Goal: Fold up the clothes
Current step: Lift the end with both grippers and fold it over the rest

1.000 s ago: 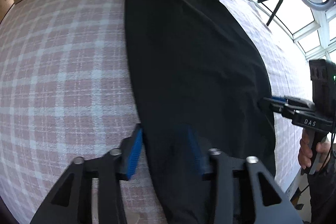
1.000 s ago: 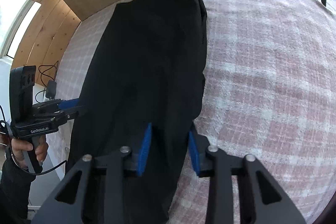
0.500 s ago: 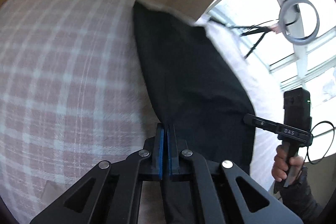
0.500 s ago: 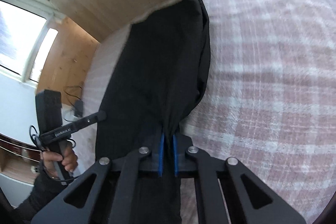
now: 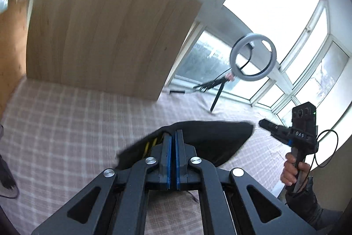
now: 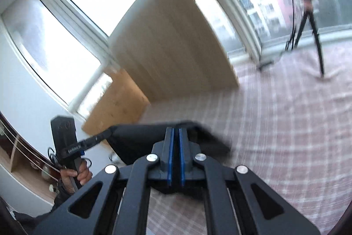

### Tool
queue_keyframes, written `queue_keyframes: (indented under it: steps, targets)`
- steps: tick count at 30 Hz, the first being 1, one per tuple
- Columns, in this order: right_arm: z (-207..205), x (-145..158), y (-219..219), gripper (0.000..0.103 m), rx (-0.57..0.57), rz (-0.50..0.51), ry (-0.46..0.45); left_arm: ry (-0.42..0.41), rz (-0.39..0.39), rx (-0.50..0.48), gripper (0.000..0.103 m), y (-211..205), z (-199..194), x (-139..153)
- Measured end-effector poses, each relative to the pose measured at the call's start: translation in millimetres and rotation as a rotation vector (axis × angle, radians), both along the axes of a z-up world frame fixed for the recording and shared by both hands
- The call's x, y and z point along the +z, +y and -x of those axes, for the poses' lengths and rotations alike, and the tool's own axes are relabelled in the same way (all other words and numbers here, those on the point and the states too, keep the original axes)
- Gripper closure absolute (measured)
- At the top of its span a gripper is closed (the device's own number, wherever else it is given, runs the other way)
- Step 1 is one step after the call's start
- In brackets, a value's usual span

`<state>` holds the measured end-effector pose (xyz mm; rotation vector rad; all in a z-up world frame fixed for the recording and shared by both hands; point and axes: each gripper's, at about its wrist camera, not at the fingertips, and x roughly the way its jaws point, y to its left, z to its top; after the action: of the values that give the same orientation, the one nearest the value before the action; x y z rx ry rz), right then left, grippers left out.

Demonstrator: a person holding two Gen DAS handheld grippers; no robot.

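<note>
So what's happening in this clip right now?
A person is folding a black garment on a bed with a pink plaid sheet. The left gripper and the right gripper are each shut on one end of the garment's edge, holding it up off the sheet, stretched between them. The fold is not laid down yet.

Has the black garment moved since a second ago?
Yes. The black garment lay flat along the plaid bedcover; its near end now hangs lifted off it, below the wooden headboard.

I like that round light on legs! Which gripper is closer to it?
Right. The ring light looms large, ahead and right of the right gripper. The left gripper sits farther off, beyond the right one.
</note>
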<state>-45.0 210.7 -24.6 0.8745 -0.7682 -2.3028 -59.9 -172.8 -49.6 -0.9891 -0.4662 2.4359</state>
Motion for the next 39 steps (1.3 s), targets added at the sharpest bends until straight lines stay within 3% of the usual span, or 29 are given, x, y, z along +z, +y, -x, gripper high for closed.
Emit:
queue_keyframes:
  steps: [2,5,10,16,18,23,26,27,31,39]
  targets:
    - [-10.6,17.2,8.5,0.098,-0.013,0.006,0.044,0.031,0.007,-0.009,0.101,2.4,-4.2,10.7]
    - [-15.9,21.9,16.7,0.098,-0.004,-0.046,0.049,0.006,0.051,0.001,0.101,6.9,-0.5,-3.8]
    - [-2.7,-34.8,-15.2,0.097,0.104,-0.113,-0.093,-0.096,0.038,0.069,0.101,-13.9,11.0,-44.2]
    - [0.0,-136.1,-62.3,0.092,0.220,-0.070,-0.327,-0.116,0.054,0.107,0.101,-33.4,9.7,-49.7]
    - [1.5,-156.5,-75.9,0.080,0.240,-0.066,-0.330,-0.118,0.064,0.114,0.101,-35.1,10.4,-49.3]
    - [9.2,-174.2,-96.4,0.074,0.278,-0.022,-0.309,-0.139,0.087,0.128,0.101,-37.9,17.1,-58.8]
    - [13.2,-171.5,-104.4,0.052,0.290,-0.039,-0.276,-0.153,0.092,0.140,0.101,-42.5,19.0,-63.2]
    - [13.8,-171.3,-106.9,0.049,0.294,-0.048,-0.272,-0.155,0.094,0.143,0.101,-44.3,18.9,-64.0]
    - [20.0,-176.1,-116.7,0.049,0.301,-0.069,-0.278,-0.160,0.099,0.155,0.101,-50.7,17.6,-65.3]
    - [44.2,-199.1,-129.6,0.049,0.323,0.040,-0.297,-0.183,0.102,0.162,0.101,-62.1,18.1,-73.4]
